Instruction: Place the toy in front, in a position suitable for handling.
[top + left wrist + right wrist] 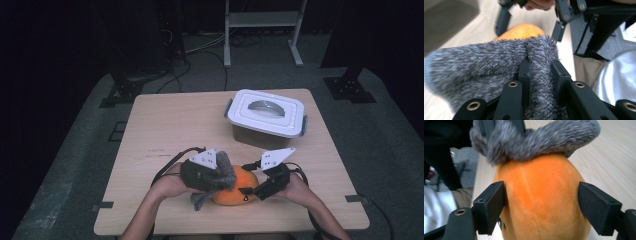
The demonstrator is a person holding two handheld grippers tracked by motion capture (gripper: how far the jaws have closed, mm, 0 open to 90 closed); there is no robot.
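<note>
Left gripper (540, 72) pinches grey fuzzy sock (499, 60), draped over orange plush (541, 202) near table's front edge. Right gripper (541, 200) spread: left pad touching plush, right pad apart. High view adds lidded box (266, 116) behind plush.

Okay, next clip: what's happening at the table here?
A person works at a light wooden table with a claw in each hand. The left claw is shut on a fuzzy grey knitted sock, which drapes over a soft orange plush toy near the table's front edge. The right claw sits around the toy, one jaw at either side; its left jaw lies against the plush, while a gap shows at the right one. A lidded white plastic container stands farther back.
</note>
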